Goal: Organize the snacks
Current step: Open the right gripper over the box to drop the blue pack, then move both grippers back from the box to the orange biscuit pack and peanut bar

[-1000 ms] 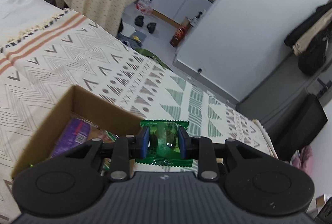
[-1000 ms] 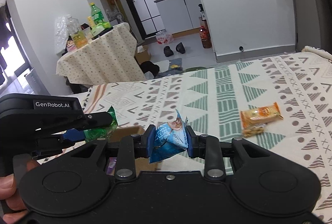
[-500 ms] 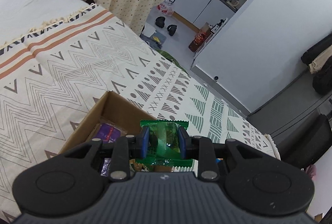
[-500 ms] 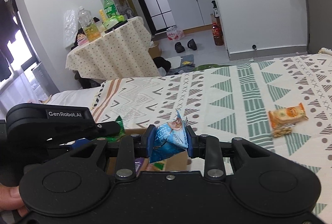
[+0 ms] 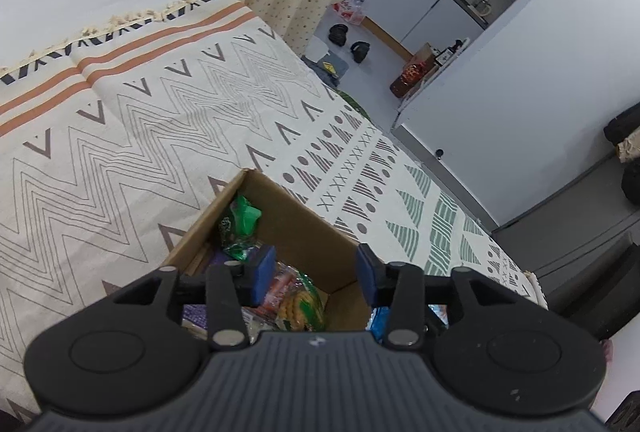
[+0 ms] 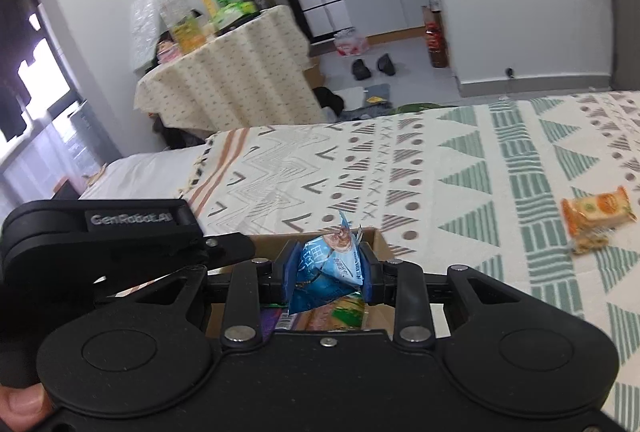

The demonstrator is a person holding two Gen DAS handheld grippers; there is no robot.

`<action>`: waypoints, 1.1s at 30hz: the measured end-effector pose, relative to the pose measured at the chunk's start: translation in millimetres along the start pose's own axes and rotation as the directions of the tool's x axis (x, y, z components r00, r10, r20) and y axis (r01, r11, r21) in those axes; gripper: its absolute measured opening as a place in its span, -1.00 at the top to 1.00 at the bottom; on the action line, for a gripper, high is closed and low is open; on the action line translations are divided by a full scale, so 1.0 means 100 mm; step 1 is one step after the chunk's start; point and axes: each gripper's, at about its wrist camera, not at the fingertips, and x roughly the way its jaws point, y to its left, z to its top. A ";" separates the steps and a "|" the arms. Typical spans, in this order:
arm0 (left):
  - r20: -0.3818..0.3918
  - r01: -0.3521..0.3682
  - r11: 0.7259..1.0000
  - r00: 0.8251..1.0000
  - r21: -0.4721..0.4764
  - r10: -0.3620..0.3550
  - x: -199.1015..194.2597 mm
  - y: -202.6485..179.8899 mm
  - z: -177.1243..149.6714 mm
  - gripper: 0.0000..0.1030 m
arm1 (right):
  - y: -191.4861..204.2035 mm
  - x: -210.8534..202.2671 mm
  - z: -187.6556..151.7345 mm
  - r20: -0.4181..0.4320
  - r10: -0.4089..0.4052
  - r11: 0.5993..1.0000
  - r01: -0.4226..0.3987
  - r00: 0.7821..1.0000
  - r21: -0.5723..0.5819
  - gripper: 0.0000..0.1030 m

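Bed (image 5: 132, 136) with patterned cover carries an open cardboard box (image 5: 304, 228), holding mixed snack packets. Left gripper (image 5: 316, 272) poised over the box, jaws spread wide, nothing between them. A green packet (image 5: 244, 216) lies inside against the box's far-left wall. Right gripper (image 6: 326, 268) above the box's near edge, jaws clamped on a blue packet (image 6: 328, 268). Orange packet (image 6: 596, 214) lies on the bed, well apart to the right.

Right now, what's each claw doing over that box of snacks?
Left gripper open, empty, over cardboard box. Right gripper shut on blue snack packet, above the box. Orange snack packet lies on the bedspread. Nothing blocking.
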 end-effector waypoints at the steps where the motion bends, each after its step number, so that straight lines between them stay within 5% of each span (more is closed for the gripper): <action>1: 0.001 -0.004 1.000 1.000 -0.005 0.004 0.01 0.01 0.01 0.05 | 0.03 0.00 -0.01 0.006 0.003 1.000 -0.003 1.000 -0.013 0.26; 3: 0.003 -0.016 1.000 1.000 -0.013 0.017 0.02 0.03 0.01 -0.10 | 0.05 -0.01 -0.03 0.010 -0.004 1.000 0.004 1.000 -0.025 -0.25; 9: 0.010 -0.057 0.998 0.998 0.021 0.057 0.05 -0.04 0.00 -0.59 | -0.12 -0.01 -0.07 -0.018 -0.049 0.999 0.050 0.999 0.022 -0.26; 33: -0.047 -0.014 0.971 0.999 0.241 0.027 0.15 -0.72 -0.57 -0.78 | -1.23 -0.58 -0.21 -0.013 -0.211 0.967 0.211 0.977 0.145 -0.27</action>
